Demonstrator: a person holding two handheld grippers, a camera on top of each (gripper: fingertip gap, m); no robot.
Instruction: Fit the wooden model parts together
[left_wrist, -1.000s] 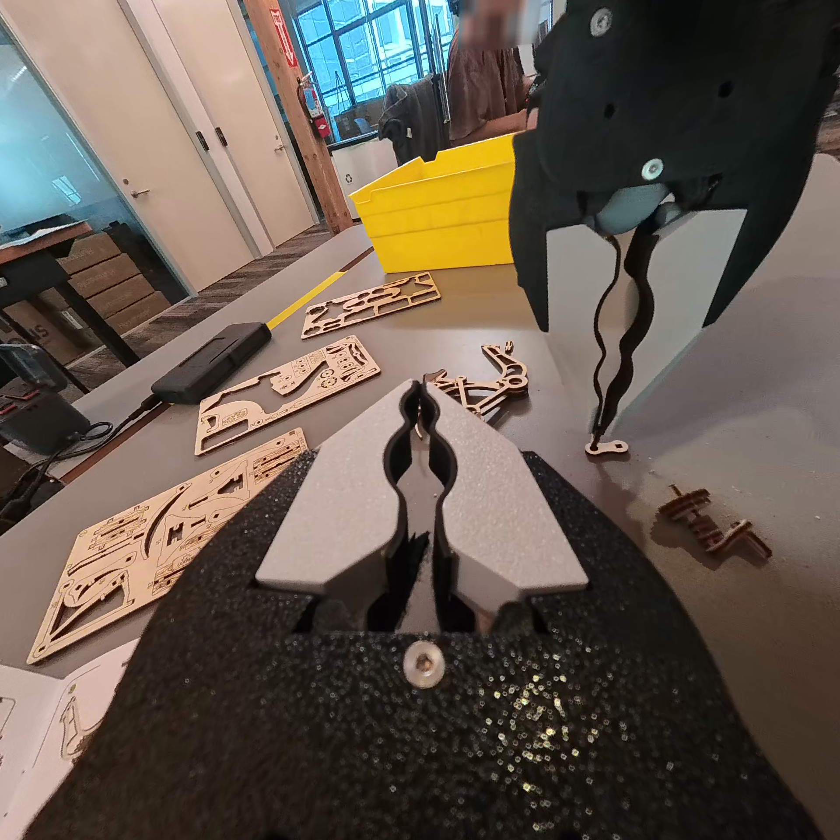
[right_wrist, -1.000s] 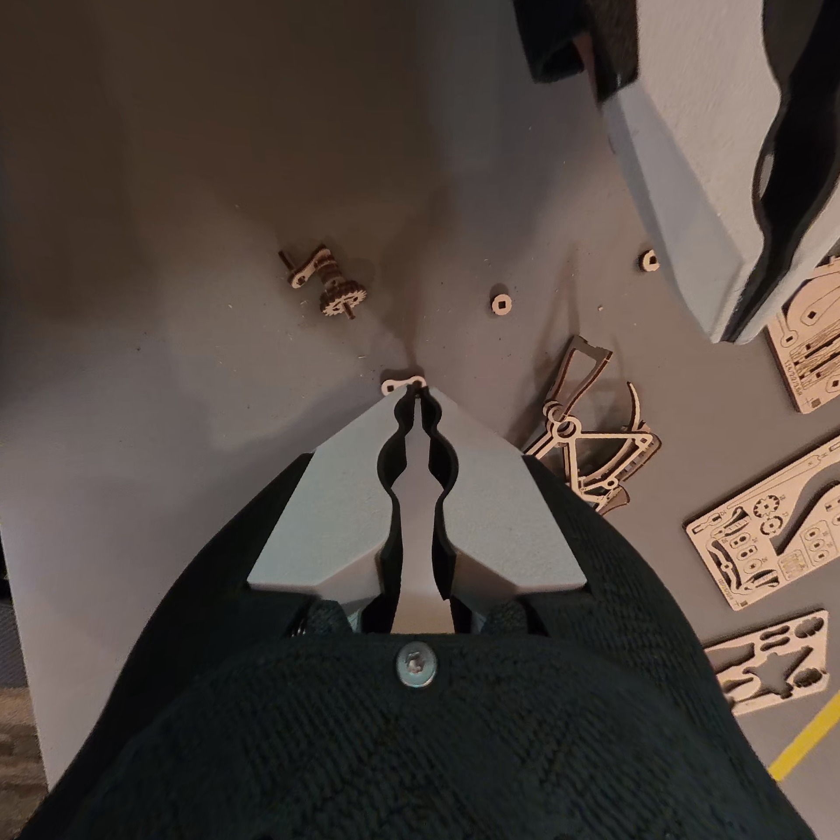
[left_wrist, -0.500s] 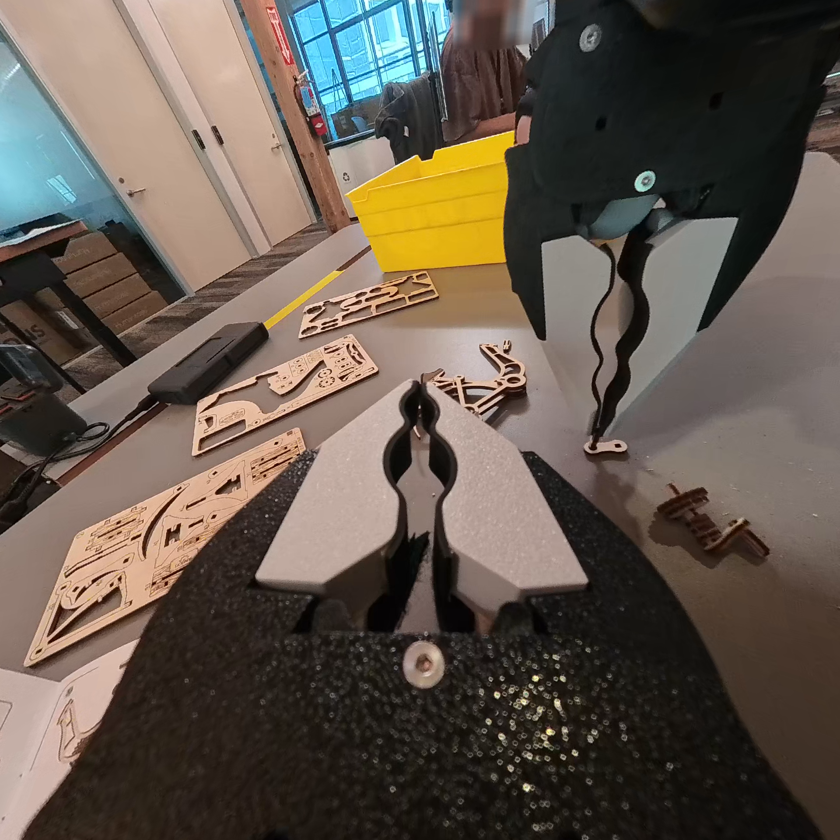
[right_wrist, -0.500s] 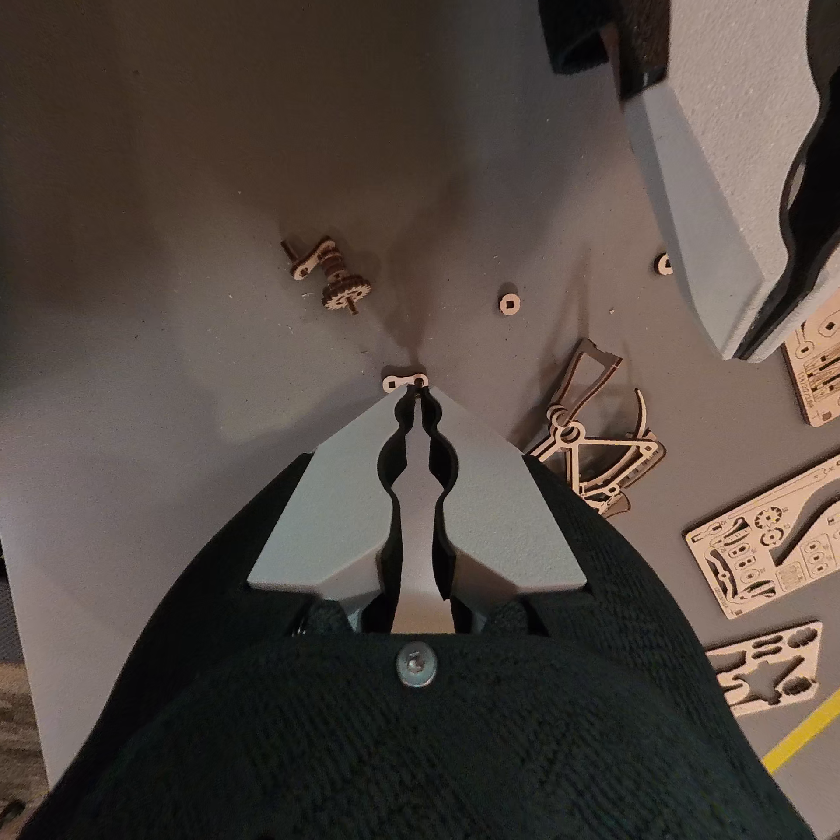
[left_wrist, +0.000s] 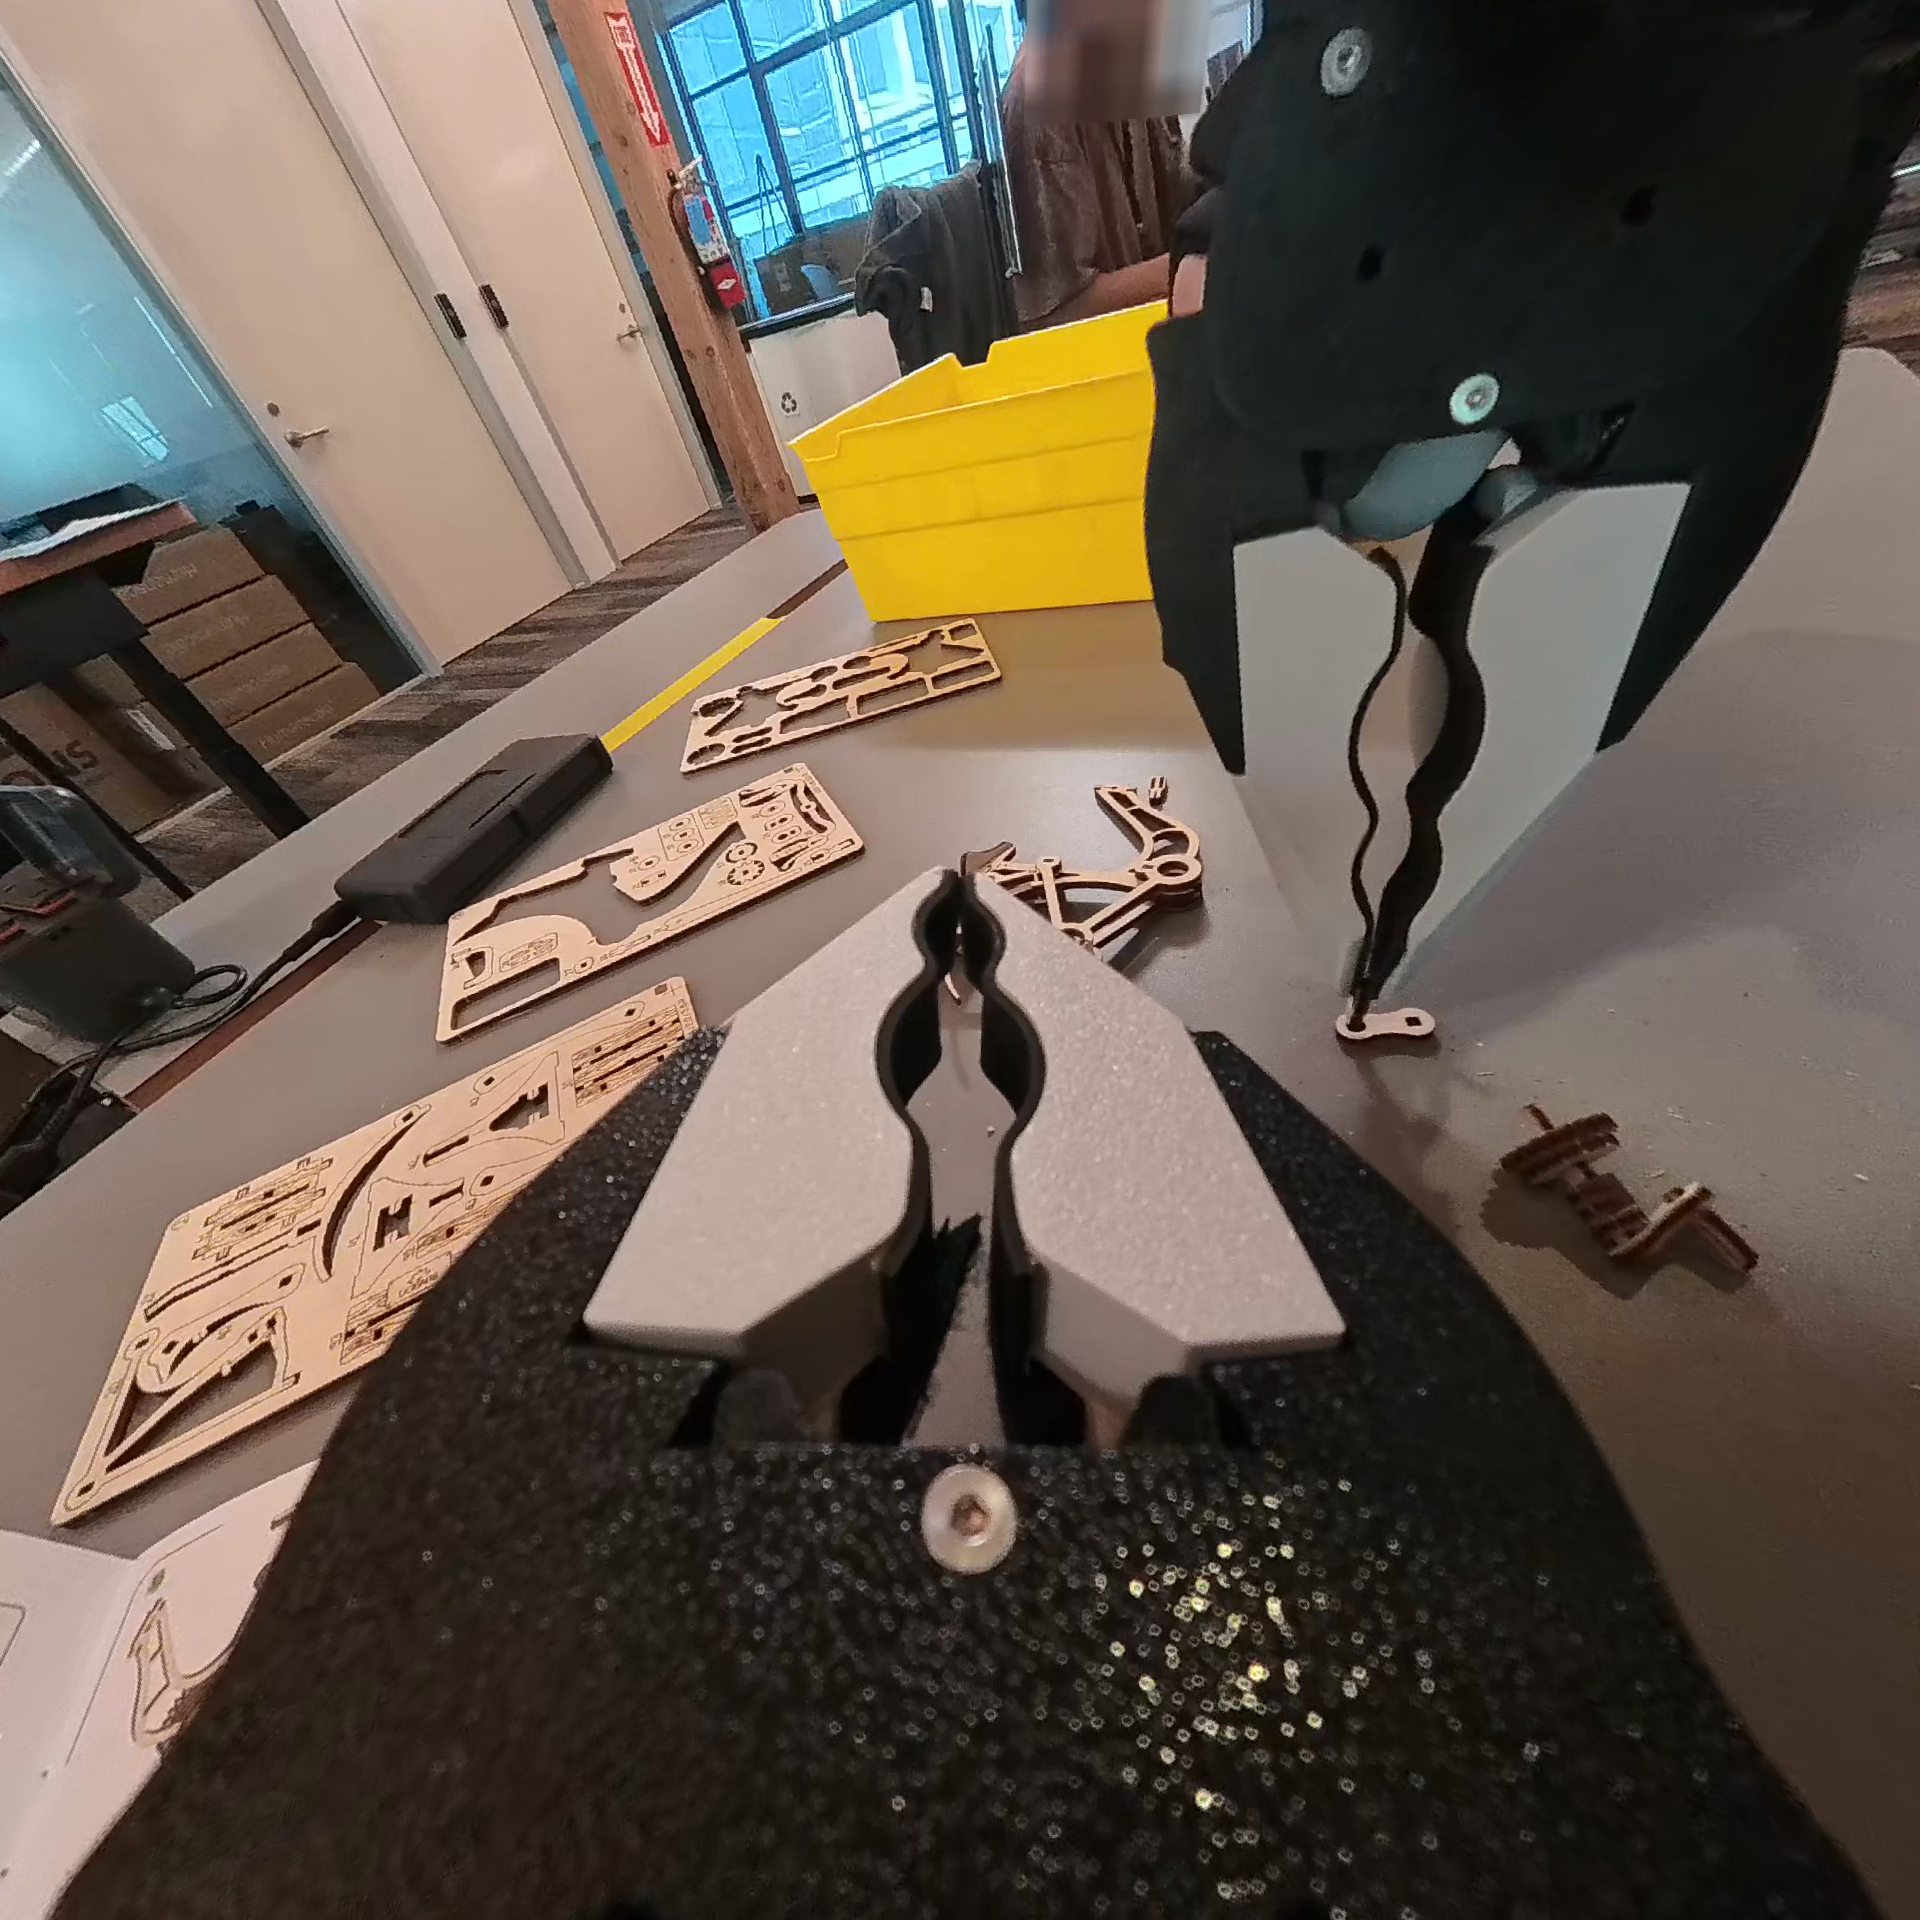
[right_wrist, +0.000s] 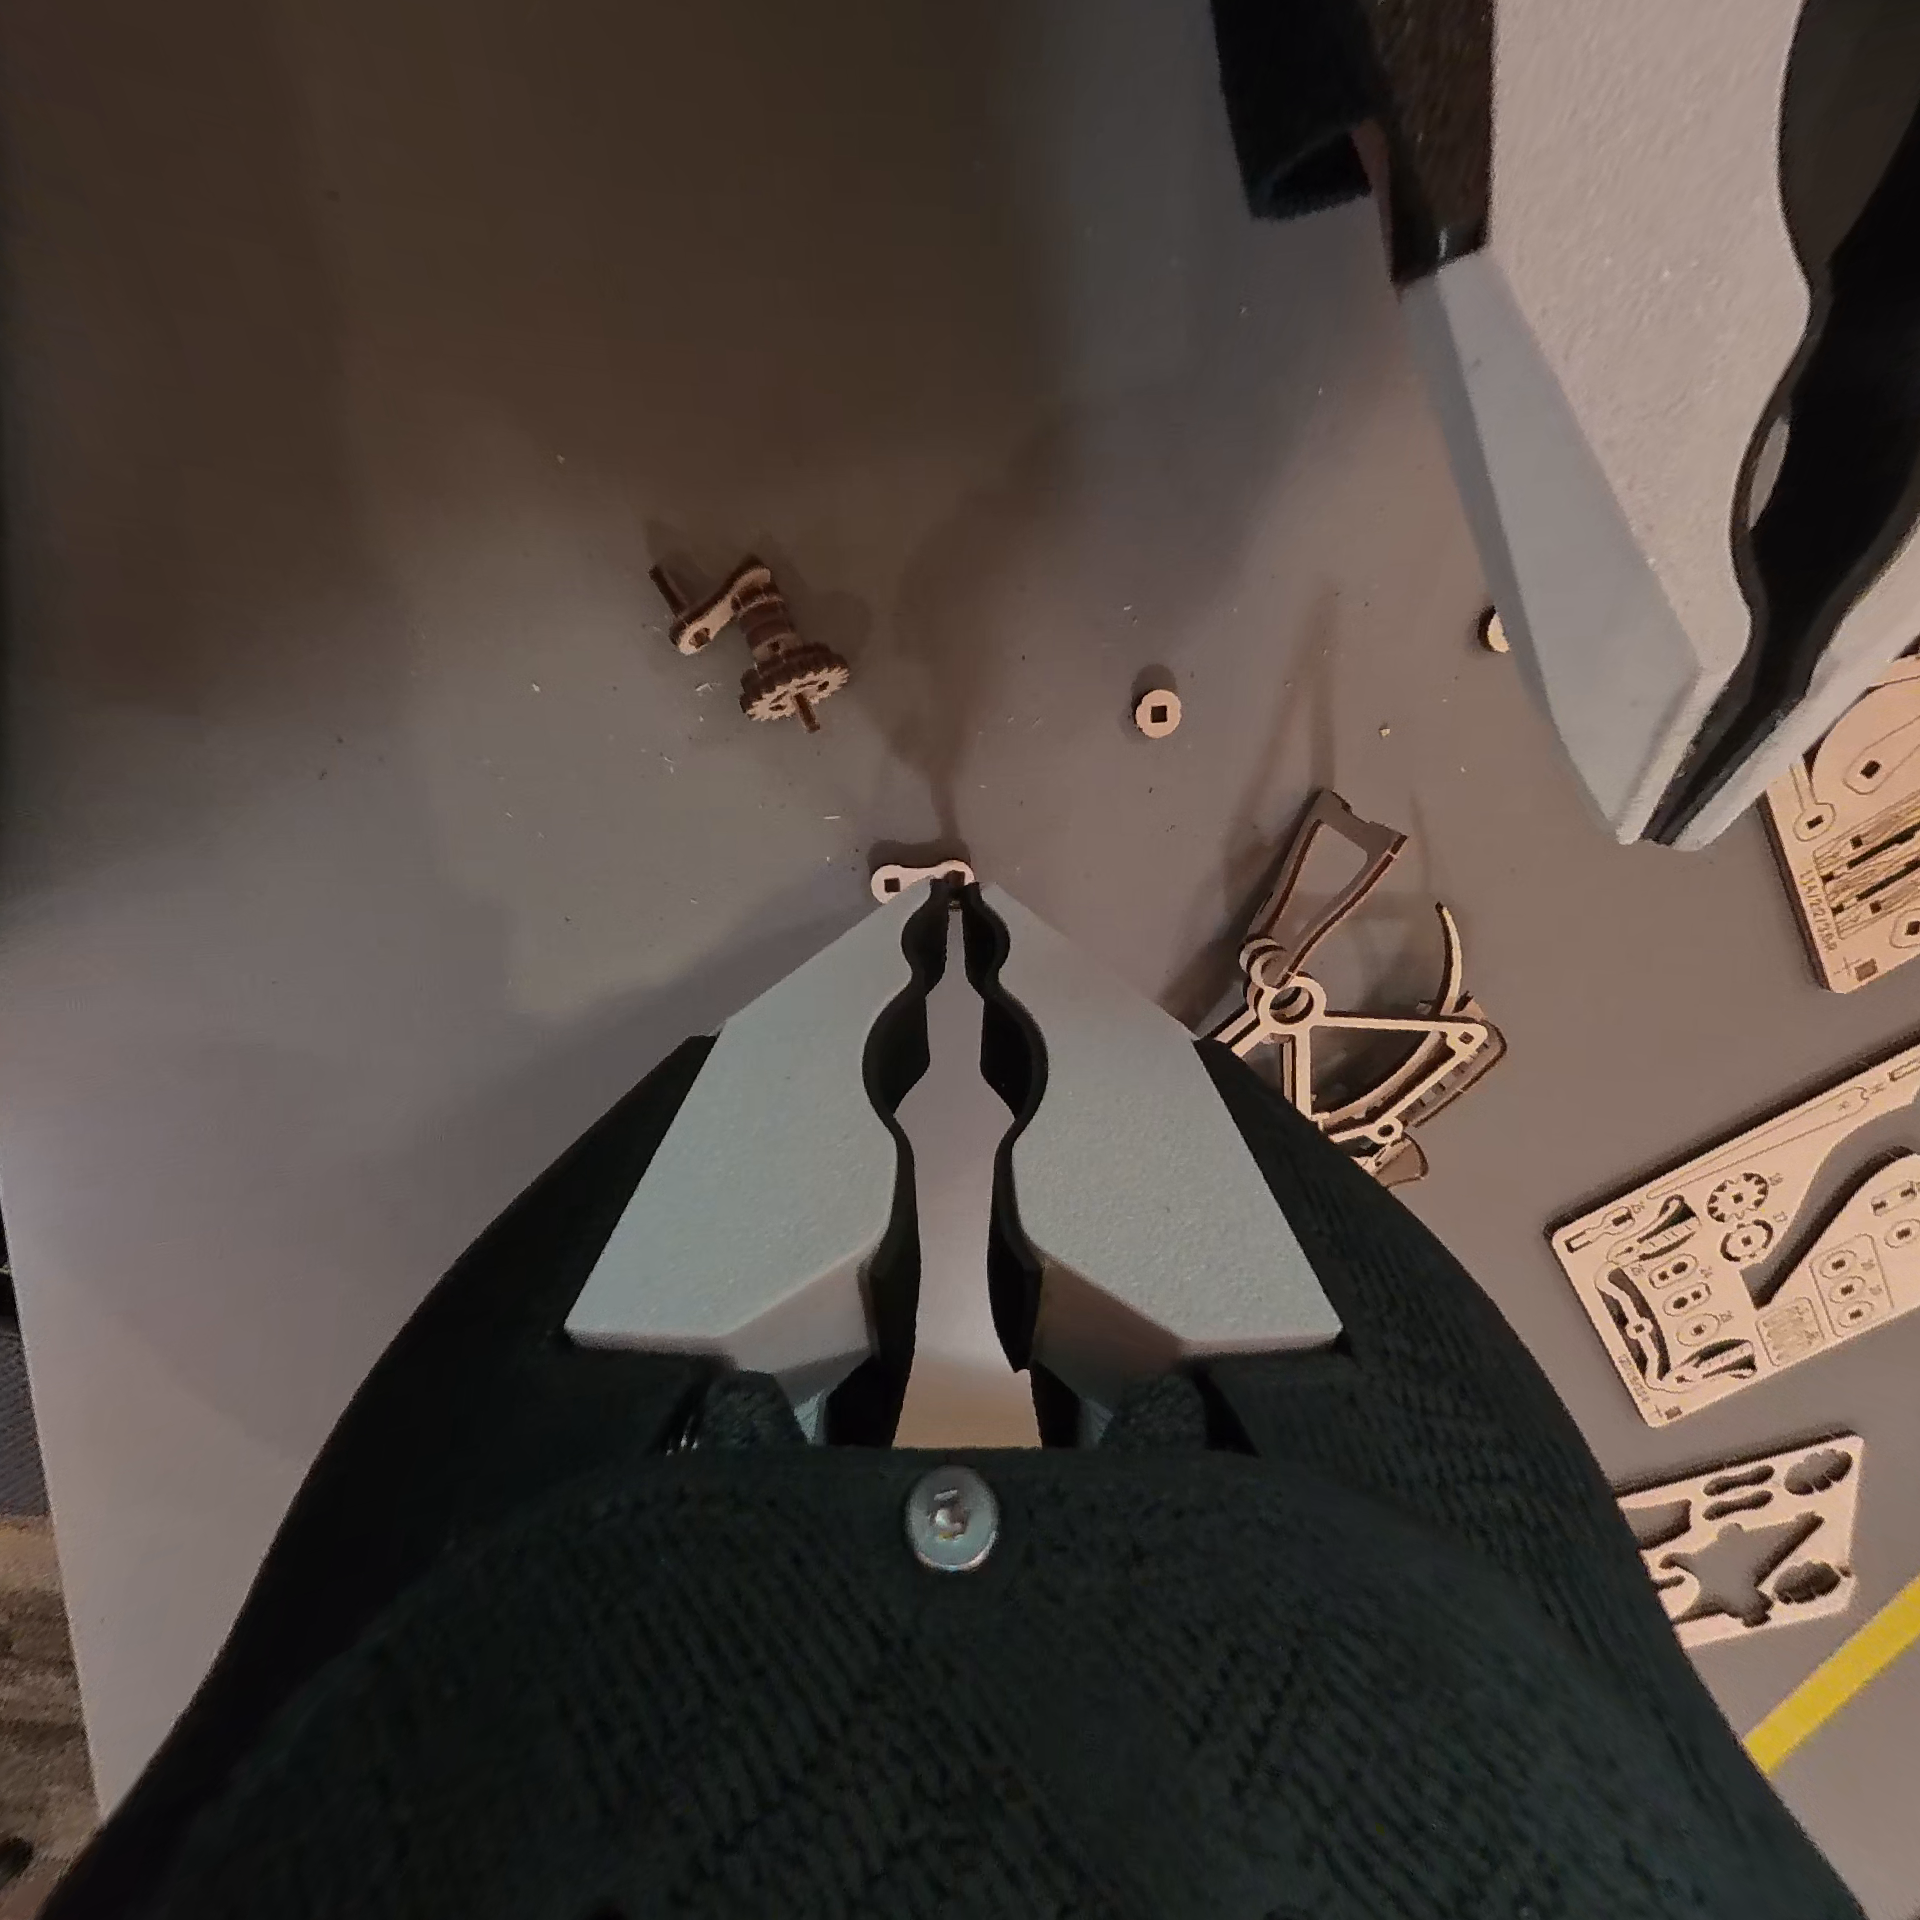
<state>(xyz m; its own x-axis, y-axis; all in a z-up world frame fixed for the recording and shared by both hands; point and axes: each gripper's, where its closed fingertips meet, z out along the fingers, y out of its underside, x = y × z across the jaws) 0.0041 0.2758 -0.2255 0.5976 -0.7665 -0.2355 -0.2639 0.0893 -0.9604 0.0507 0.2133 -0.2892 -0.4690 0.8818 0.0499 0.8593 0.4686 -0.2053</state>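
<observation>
Office — glass partition (left_wrist: 156, 416), white doors (left_wrist: 416, 291), grey worktable (left_wrist: 1714, 935)

Your small flat link piece (right_wrist: 920, 885) lies on the grey table at mid-frame in the right wrist view, pale wood with a hole at each end. Up and to its left lies the little crank-and-gear assembly (right_wrist: 755, 651), on its side. The open-frame assembly (right_wrist: 1340, 997) lies flat at right of centre. Three cut sheets line the right edge: one (right_wrist: 1745, 1247) with gear outlines, one (right_wrist: 1745, 1538) below it with a star cutout, and one (right_wrist: 1860, 842) above.
</observation>
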